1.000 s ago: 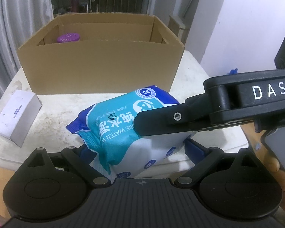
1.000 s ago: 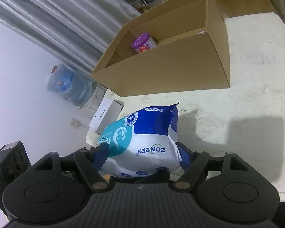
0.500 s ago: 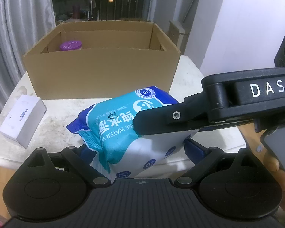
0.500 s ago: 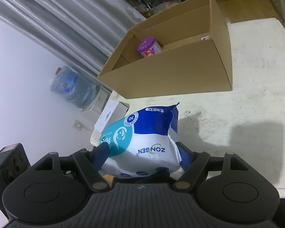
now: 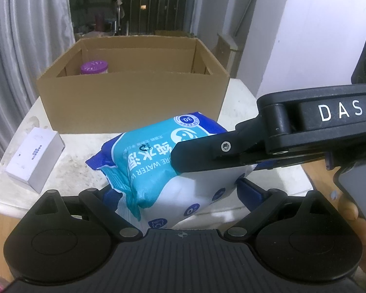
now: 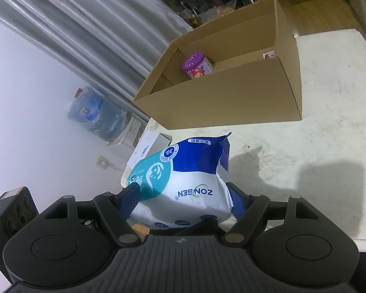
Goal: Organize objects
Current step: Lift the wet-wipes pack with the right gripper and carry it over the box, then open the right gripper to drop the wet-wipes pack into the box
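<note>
A blue, teal and white pack of wet wipes (image 5: 158, 151) hangs just above the near edge of the white table (image 5: 234, 112), gripped from two sides. My left gripper (image 5: 178, 190) is shut on its lower end, blue pads pressing both flanks. My right gripper (image 6: 183, 202) is shut on the same pack (image 6: 190, 171); its black finger (image 5: 207, 156) crosses the pack from the right in the left wrist view. Behind stands an open cardboard box (image 5: 134, 97) with a purple-lidded jar (image 5: 94, 67) in its far left corner.
A small white carton (image 5: 34, 156) lies on the table at the left, near the edge. A person's hand (image 5: 346, 207) holds the right gripper's handle. Off the table stand a water dispenser bottle (image 6: 95, 112), grey curtains and a white wall.
Both grippers have risen slightly with the pack still held. The cardboard box sits lower in both views and more of its inside and the jar shows.
</note>
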The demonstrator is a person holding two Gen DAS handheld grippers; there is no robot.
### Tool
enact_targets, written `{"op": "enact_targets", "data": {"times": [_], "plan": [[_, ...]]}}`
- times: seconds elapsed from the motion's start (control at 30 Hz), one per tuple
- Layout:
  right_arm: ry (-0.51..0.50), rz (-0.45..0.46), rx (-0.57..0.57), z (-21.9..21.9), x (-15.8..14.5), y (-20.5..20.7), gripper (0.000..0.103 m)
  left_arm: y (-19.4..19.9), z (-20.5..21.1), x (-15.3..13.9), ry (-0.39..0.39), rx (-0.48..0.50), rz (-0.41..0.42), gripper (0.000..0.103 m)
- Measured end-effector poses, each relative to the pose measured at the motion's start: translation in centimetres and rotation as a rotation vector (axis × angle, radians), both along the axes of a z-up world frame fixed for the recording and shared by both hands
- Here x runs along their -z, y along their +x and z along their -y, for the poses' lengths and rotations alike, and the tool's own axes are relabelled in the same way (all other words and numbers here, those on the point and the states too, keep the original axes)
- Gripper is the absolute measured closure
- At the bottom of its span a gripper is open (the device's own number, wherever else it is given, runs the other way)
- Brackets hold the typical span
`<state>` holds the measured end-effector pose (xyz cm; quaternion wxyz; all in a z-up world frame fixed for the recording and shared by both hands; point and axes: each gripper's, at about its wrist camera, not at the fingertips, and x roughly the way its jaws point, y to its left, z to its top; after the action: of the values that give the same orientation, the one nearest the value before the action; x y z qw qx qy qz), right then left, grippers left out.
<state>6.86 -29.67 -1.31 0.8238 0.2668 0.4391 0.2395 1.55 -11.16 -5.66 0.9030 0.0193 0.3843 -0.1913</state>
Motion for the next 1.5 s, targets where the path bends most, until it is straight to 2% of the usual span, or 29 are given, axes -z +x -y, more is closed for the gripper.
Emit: {"op": "enact_targets", "data": {"times": [0.43, 0.9, 1.2, 1.33, 1.5], "plan": [[-0.013, 0.071, -0.012, -1.1, -3.0, 0.3, 0.024, -0.2, -0.8, -2.6, -0.011, -0.017, 0.079, 0.008], [-0.013, 0.162, -0.012, -2.7, -6.2, 4.2, 0.024, 3.3, -2.1, -5.8, 0.000, -0.034, 0.174, 0.008], [-0.025, 0.183, -0.026, -2.9, -7.6, 10.9, 0.023, 10.4, -1.8, -8.0, 0.052, 0.009, 0.180, 0.008], [-0.070, 0.163, -0.039, -2.6, -7.7, 15.0, 0.023, 15.2, -1.4, -8.5, 0.053, 0.042, 0.124, 0.008], [-0.102, 0.081, -0.038, -1.4, -6.4, 20.6, 0.023, 21.4, 0.5, -7.4, 0.085, 0.089, 0.040, 0.008]]}}
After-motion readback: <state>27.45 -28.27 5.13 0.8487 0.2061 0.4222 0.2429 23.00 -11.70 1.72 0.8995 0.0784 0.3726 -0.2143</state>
